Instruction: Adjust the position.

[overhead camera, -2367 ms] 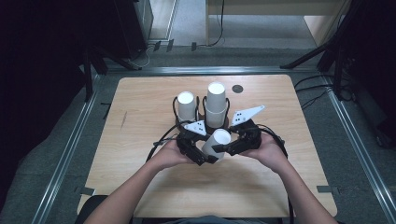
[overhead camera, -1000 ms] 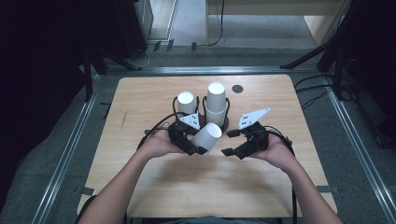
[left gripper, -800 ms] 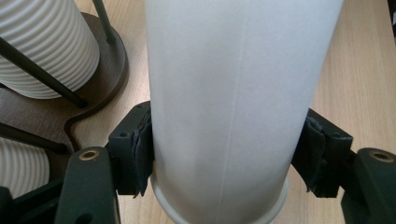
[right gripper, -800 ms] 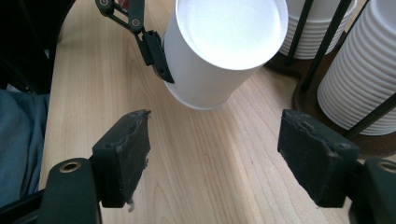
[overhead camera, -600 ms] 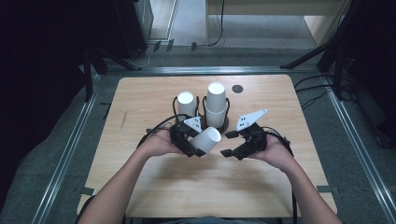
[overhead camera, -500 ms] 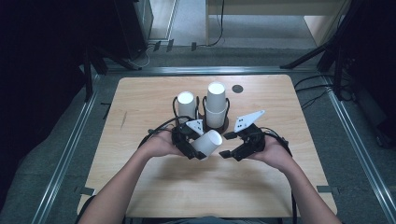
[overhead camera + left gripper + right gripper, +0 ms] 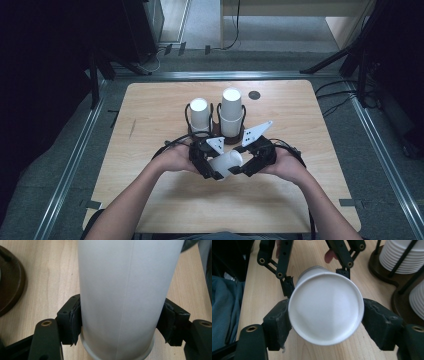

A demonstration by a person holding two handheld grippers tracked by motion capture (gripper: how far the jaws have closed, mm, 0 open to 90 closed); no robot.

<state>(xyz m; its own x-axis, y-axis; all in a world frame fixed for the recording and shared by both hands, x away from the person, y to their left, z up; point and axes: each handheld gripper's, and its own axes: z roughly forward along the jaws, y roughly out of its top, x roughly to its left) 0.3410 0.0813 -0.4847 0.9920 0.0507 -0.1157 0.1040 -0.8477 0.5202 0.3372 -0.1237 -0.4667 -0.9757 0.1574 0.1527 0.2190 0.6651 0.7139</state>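
The left gripper [image 7: 212,167] is clamped on a plain white paper cup [image 7: 226,162] — no print readable — held sideways just above the counter [image 7: 150,115]; the right gripper [image 7: 250,165], jaws just closing, flanks its base.

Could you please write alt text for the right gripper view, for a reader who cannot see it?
A white paper cup lies on its side, its flat base facing the camera between the right gripper's two black jaws. Farther off, the left gripper clamps the cup above the wooden table, and stacked cups stand in wire holders at right.
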